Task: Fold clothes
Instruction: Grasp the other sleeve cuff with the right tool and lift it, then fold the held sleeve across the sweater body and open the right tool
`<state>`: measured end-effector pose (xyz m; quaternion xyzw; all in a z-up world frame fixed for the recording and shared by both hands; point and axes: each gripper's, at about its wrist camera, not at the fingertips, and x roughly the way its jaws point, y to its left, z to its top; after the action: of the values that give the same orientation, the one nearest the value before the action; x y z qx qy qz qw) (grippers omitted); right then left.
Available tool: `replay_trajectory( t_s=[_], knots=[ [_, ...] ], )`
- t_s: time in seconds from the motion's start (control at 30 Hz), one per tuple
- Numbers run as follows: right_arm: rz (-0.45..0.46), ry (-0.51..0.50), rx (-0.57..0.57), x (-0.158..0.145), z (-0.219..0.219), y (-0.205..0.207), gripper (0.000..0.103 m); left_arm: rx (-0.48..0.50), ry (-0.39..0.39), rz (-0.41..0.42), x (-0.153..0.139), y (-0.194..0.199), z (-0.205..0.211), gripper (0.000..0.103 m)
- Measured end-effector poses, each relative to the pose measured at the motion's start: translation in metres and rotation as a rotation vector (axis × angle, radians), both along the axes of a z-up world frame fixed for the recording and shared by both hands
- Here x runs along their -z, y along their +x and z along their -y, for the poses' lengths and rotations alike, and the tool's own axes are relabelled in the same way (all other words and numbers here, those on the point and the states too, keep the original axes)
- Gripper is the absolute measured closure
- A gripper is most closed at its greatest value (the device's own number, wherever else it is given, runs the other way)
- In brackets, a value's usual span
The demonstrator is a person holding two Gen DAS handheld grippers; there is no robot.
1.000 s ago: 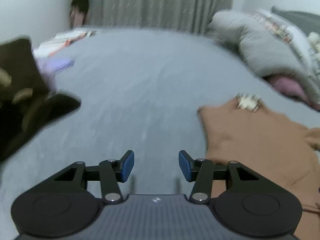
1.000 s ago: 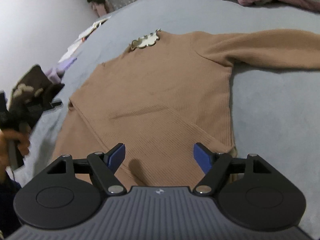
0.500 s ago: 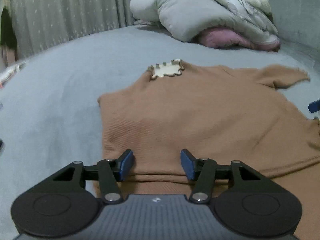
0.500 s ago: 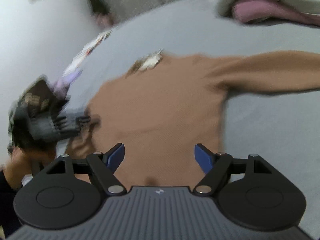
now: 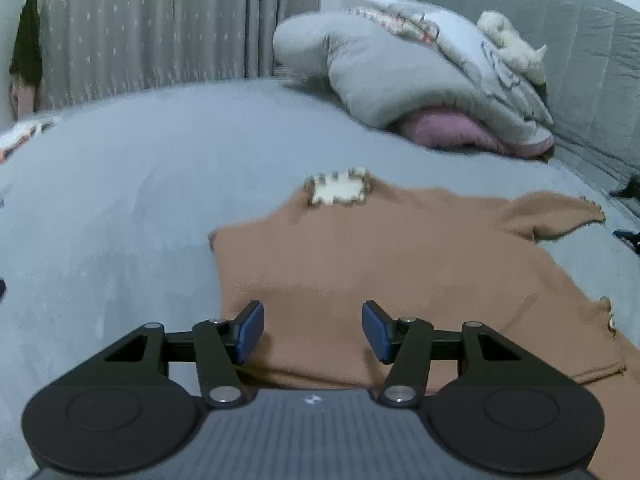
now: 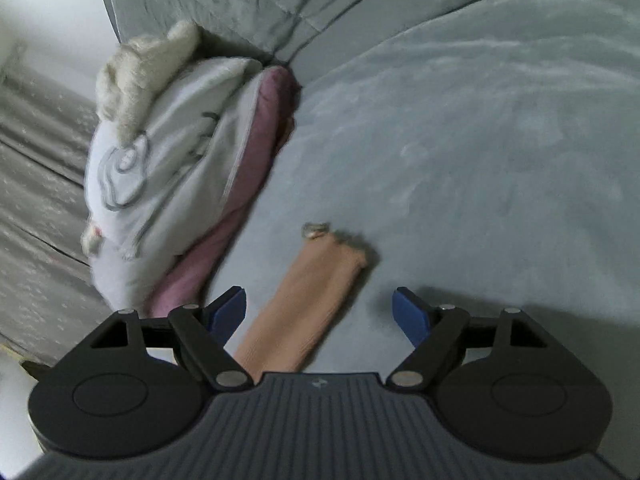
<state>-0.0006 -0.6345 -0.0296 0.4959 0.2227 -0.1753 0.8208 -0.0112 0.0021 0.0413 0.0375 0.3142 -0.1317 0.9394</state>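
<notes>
Since 0.5 s ago the right gripper [image 6: 319,314] has swung away from the sweater's body and now looks along one outstretched sleeve [image 6: 308,296], whose cuff lies flat on the grey bed [image 6: 480,160]; its blue pads are spread wide, the sleeve running between them without contact that can be seen. The left gripper [image 5: 313,332] has shifted only slightly, its view much as it was 0.5 s ago: it hovers over the lower edge of the brown sweater [image 5: 380,264], pads apart and holding nothing. The sweater lies spread flat on the bed, a cream neck label [image 5: 338,190] at its collar; any writing on it is too small to read. Beyond it a heap of grey bedding [image 5: 392,76] covers a pink cushion [image 5: 452,132] against the padded headboard [image 5: 592,60]. No brand text is legible anywhere.
</notes>
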Motion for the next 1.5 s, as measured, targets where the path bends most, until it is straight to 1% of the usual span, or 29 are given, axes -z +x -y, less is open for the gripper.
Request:
replay_trajectory(
  t_s=[0.07, 0.1, 0.13, 0.17, 0.2, 0.23, 0.27, 0.3, 0.33, 0.43, 0.47, 0.5, 0.6, 0.67, 0.73, 0.8, 0.83, 0.87, 0.97, 1.03, 1.17, 1.23, 1.3, 1.4, 1.5],
  knots=[
    [-0.001, -0.033, 0.001, 0.006, -0.006, 0.015, 0.025, -0.012, -0.010, 0.010, -0.002, 0.001, -0.003, 0.046],
    [-0.001, -0.040, 0.005, 0.008, -0.008, 0.021, 0.040, -0.018, -0.015, 0.015, -0.004, 0.002, -0.004, 0.046],
    [0.000, -0.047, 0.009, 0.010, -0.010, 0.028, 0.070, -0.024, -0.020, 0.020, -0.005, 0.002, -0.006, 0.046],
    [-0.008, -0.036, 0.006, 0.017, -0.013, 0.034, 0.084, -0.030, -0.025, 0.025, -0.006, 0.003, -0.007, 0.046],
    [-0.014, -0.026, 0.010, 0.024, -0.018, 0.038, 0.092, -0.036, -0.030, 0.030, -0.007, 0.003, -0.009, 0.046],
    [-0.013, -0.022, 0.015, 0.025, -0.014, 0.036, 0.092, -0.042, -0.035, 0.035, -0.009, 0.004, -0.010, 0.046],
    [0.016, 0.002, 0.039, 0.021, -0.013, 0.035, 0.093, -0.048, -0.040, 0.040, -0.010, 0.004, -0.012, 0.046],
    [0.065, 0.030, 0.062, 0.017, -0.015, 0.034, 0.093, -0.053, -0.050, 0.042, -0.011, 0.005, -0.013, 0.046],
    [0.107, 0.032, 0.067, 0.007, -0.016, 0.032, 0.093, -0.057, -0.064, 0.041, -0.012, 0.006, -0.015, 0.046],
    [0.218, 0.007, 0.067, -0.025, -0.020, 0.028, 0.093, -0.050, -0.089, 0.038, -0.014, 0.007, -0.017, 0.045],
    [0.292, -0.051, 0.042, -0.051, -0.029, 0.020, 0.093, -0.045, -0.090, 0.037, -0.014, 0.007, -0.017, 0.045],
    [0.349, -0.098, 0.007, -0.071, -0.038, 0.017, 0.093, -0.042, -0.090, 0.036, -0.014, 0.007, -0.016, 0.045],
    [0.482, -0.198, -0.097, -0.113, -0.062, 0.016, 0.093, -0.040, -0.099, 0.035, -0.017, 0.006, -0.015, 0.045],
    [0.551, -0.226, -0.179, -0.134, -0.082, 0.018, 0.093, -0.044, -0.114, 0.039, -0.021, 0.004, -0.017, 0.045],
    [0.611, -0.253, -0.289, -0.153, -0.109, 0.022, 0.093, -0.053, -0.122, 0.044, -0.025, 0.003, -0.020, 0.045],
    [0.640, -0.284, -0.361, -0.167, -0.128, 0.023, 0.093, -0.065, -0.136, 0.048, -0.028, 0.001, -0.026, 0.045],
    [0.673, -0.328, -0.451, -0.183, -0.153, 0.022, 0.093, -0.071, -0.144, 0.049, -0.030, 0.000, -0.029, 0.045],
    [0.693, -0.353, -0.514, -0.194, -0.172, 0.020, 0.093, -0.077, -0.152, 0.051, -0.032, -0.001, -0.033, 0.045],
    [0.729, -0.399, -0.648, -0.216, -0.215, 0.013, 0.093, -0.098, -0.191, 0.046, -0.036, -0.003, -0.045, 0.044],
    [0.745, -0.402, -0.745, -0.227, -0.248, 0.006, 0.093, -0.115, -0.224, 0.037, -0.038, -0.006, -0.055, 0.044],
    [0.761, -0.397, -0.973, -0.232, -0.314, -0.008, 0.094, -0.152, -0.286, 0.020, -0.040, -0.012, -0.075, 0.044],
    [0.760, -0.405, -1.103, -0.227, -0.345, -0.017, 0.095, -0.171, -0.325, 0.011, -0.040, -0.015, -0.086, 0.044],
    [0.741, -0.409, -1.197, -0.217, -0.368, -0.026, 0.096, -0.193, -0.384, -0.004, -0.041, -0.019, -0.099, 0.044],
    [0.675, -0.418, -1.375, -0.190, -0.411, -0.041, 0.096, -0.231, -0.459, -0.030, -0.040, -0.025, -0.118, 0.044],
    [0.579, -0.397, -1.516, -0.161, -0.446, -0.053, 0.096, -0.261, -0.516, -0.061, -0.036, -0.030, -0.133, 0.044]
  ],
)
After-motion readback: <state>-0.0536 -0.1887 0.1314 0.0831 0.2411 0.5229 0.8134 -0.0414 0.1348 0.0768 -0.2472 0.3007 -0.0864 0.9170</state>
